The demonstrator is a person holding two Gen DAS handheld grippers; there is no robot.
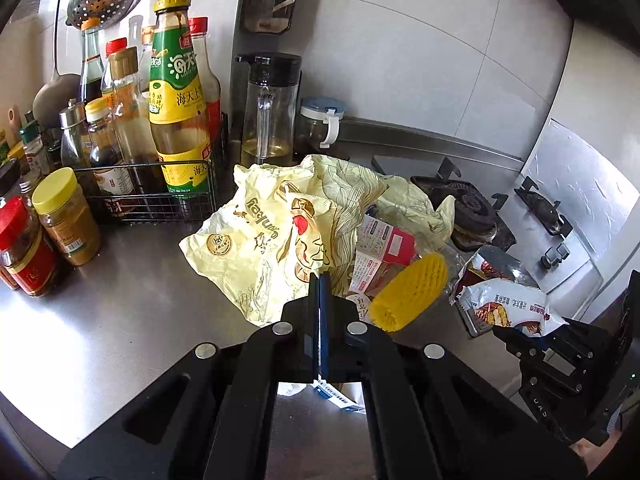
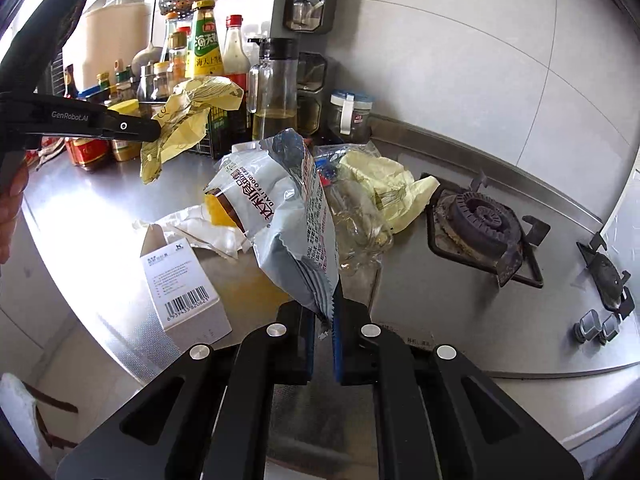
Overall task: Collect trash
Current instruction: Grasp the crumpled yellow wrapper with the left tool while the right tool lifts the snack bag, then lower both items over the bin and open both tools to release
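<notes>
My left gripper [image 1: 320,278] is shut on the edge of a crumpled yellow paper bag [image 1: 264,236]. In the right wrist view that gripper [image 2: 154,130] holds the bag [image 2: 188,120] up above the steel counter. My right gripper [image 2: 322,309] is shut on the crimped end of a silver and white snack bag [image 2: 280,208], which stands lifted in front of it. The left wrist view shows the right gripper [image 1: 510,332] at the far right with the snack bag [image 1: 500,304]. Loose trash lies between them: a yellow foam net [image 1: 412,292], a red and white pack [image 1: 384,248], clear plastic [image 2: 360,220], a white barcode box [image 2: 184,280].
Sauce bottles in a wire rack [image 1: 160,184], jars [image 1: 64,216] and an oil jug [image 1: 268,112] line the back left. A gas hob with burners [image 2: 480,220] and knobs [image 2: 596,328] fills the right. A second yellow paper [image 2: 384,184] lies by the burner. The counter's front edge [image 2: 120,352] curves close below.
</notes>
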